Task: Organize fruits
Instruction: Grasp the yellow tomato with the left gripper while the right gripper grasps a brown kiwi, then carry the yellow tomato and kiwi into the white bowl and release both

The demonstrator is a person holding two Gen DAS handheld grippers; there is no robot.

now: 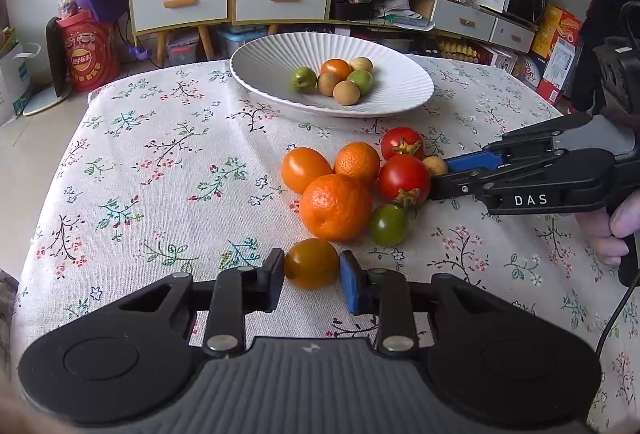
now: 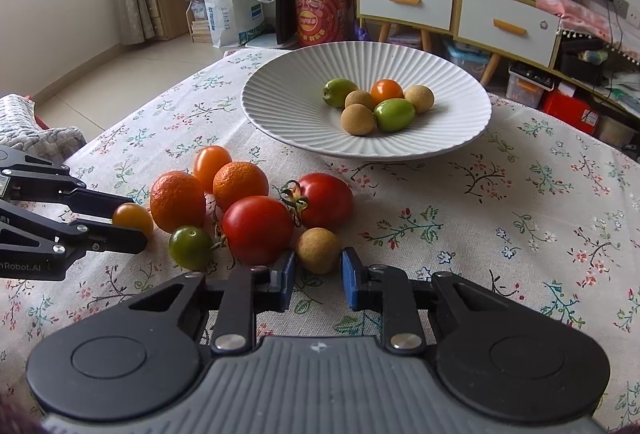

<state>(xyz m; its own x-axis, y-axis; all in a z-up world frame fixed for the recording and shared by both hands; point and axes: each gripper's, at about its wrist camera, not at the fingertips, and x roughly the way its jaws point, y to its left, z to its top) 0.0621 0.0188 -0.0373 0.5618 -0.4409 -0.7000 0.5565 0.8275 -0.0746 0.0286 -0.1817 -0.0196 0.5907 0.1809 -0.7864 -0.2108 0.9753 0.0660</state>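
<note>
My left gripper (image 1: 313,270) is shut on a small orange cherry tomato (image 1: 311,264) that rests on the floral tablecloth, at the near edge of the fruit pile. My right gripper (image 2: 318,268) is shut on a brown longan (image 2: 319,250) beside two red tomatoes (image 2: 258,228). The pile also holds two mandarins (image 1: 335,207), an orange tomato (image 1: 305,169) and a green tomato (image 1: 388,225). A white ribbed plate (image 1: 260,73) behind the pile holds several small fruits. In the right wrist view the left gripper (image 2: 134,222) comes in from the left edge.
The tablecloth (image 1: 160,173) covers the whole table; its left and far edges drop to the floor. A person's hand (image 1: 616,230) holds the right gripper's handle at the right edge. Cabinets, boxes and a red snack bin (image 1: 90,53) stand beyond the table.
</note>
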